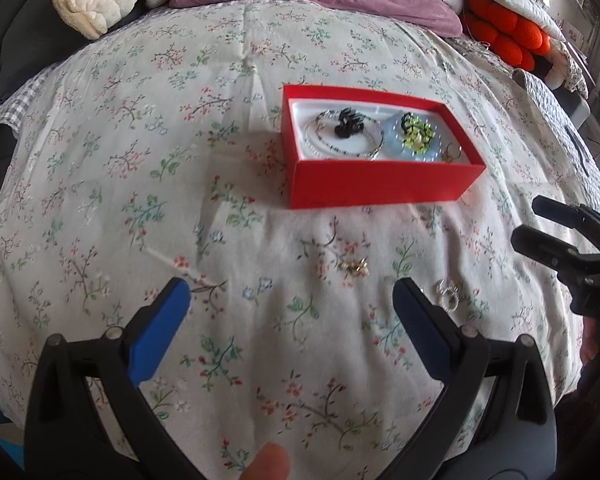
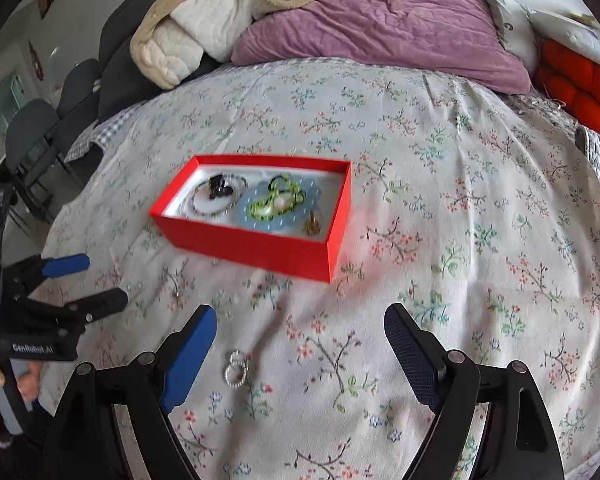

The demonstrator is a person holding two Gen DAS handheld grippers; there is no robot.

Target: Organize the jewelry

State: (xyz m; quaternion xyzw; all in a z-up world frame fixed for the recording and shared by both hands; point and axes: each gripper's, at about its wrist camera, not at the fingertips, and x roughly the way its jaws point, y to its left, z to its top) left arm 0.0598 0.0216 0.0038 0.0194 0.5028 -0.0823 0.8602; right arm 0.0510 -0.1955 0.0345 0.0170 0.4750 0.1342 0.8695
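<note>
With most pieces already in the red box [image 2: 256, 236] on the bed [image 2: 460, 200], both the left hand-held gripper [image 1: 292, 300] and right hand-held gripper [image 2: 300, 328] hover open and empty near it, apparently ready for the silver rings [image 2: 236, 368] and gold earring [image 1: 354, 268] lying loose in front of the box.

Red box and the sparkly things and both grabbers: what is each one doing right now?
red box: open, no lid, jewelry inside
silver rings: loose on the bedspread, outside the box
gold piece: loose on the bedspread, outside the box
left gripper: open, empty
right gripper: open, empty
</note>
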